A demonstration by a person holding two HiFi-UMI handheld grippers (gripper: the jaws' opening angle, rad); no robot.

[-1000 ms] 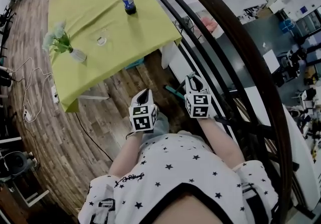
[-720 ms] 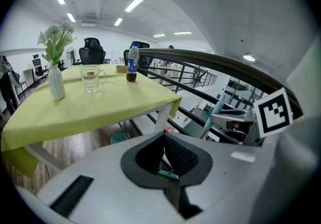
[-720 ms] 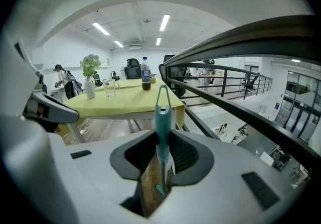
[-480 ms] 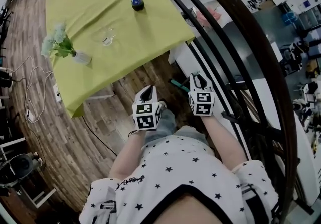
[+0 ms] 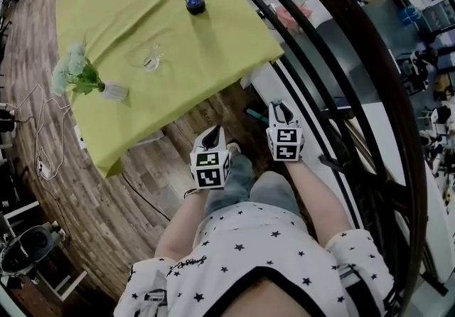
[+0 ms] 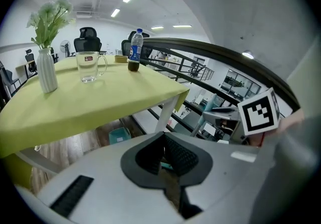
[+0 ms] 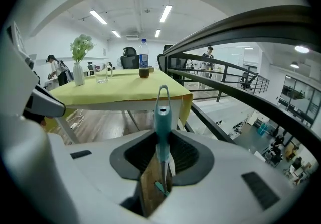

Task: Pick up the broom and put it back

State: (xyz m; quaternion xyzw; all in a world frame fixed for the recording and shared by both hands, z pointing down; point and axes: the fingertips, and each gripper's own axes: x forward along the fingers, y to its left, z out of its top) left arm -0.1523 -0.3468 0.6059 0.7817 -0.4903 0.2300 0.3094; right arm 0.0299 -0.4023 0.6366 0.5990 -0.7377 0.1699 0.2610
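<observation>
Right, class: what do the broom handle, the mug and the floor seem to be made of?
The broom handle: likely plastic, smooth teal with a moulded hanging loop. The mug: clear glass or plastic, see-through. The floor: wood or wood-look planks, brown grain and seams.

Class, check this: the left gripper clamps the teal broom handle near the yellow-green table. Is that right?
No: the right gripper clamps the teal broom handle, as the right gripper view shows. The yellow-green table is indeed near it.
</observation>
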